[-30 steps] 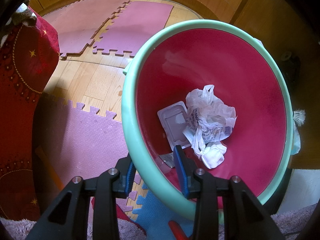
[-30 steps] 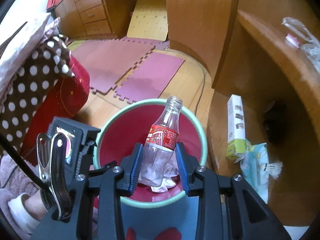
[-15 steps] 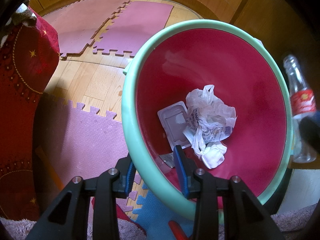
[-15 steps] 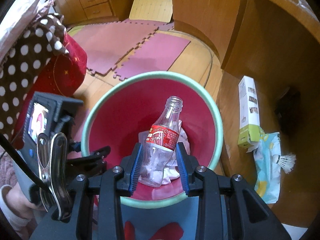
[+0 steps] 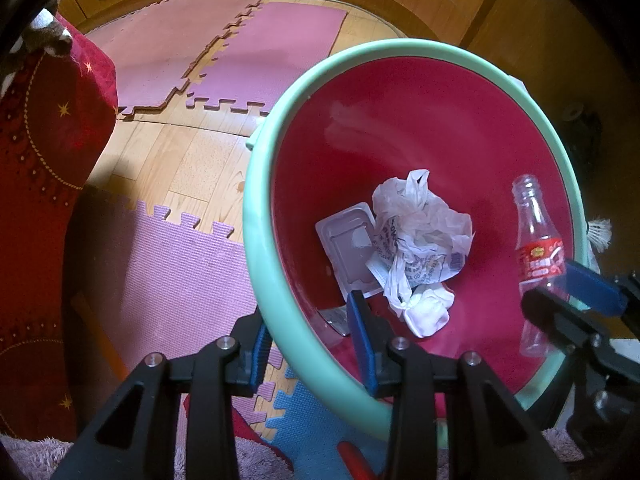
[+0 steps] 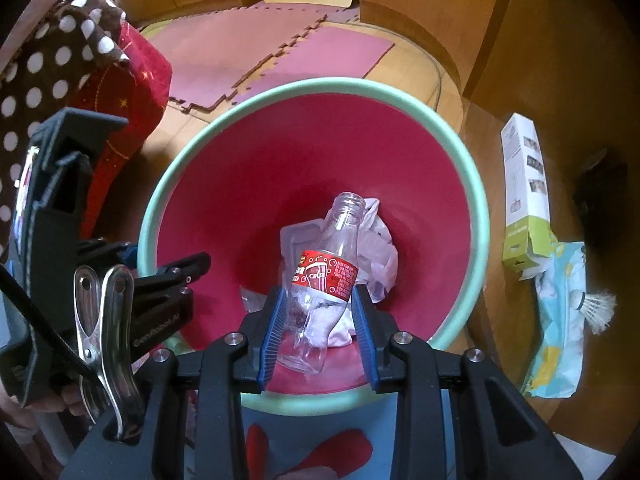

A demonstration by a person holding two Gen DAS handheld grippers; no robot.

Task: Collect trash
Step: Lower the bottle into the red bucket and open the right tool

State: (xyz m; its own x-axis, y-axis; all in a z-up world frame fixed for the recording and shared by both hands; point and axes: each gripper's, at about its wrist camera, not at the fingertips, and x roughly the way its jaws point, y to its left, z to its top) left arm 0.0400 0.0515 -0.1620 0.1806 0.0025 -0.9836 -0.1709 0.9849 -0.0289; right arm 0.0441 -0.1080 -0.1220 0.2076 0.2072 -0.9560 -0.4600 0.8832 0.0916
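The left gripper (image 5: 306, 350) is clenched on the mint-green rim of the round red plastic bin (image 5: 256, 240), steadying it; the right gripper (image 6: 318, 330) grasps an empty clear cola bottle (image 6: 326, 276), held just inside the bin's mouth above crumpled white paper (image 5: 420, 232), seemingly for dropping.

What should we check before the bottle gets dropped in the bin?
1. Right tool grips the bottle: ok.
2. Bottle is over the bin opening, inside the rim: ok.
3. Left tool clamps the bin's rim to steady it: ok.
4. Room inside; only crumpled paper and a plastic tray at the bottom: ok.
5. Bottle empty, no cap: ok.
6. Bin standing flat on the floor: cannot tell.
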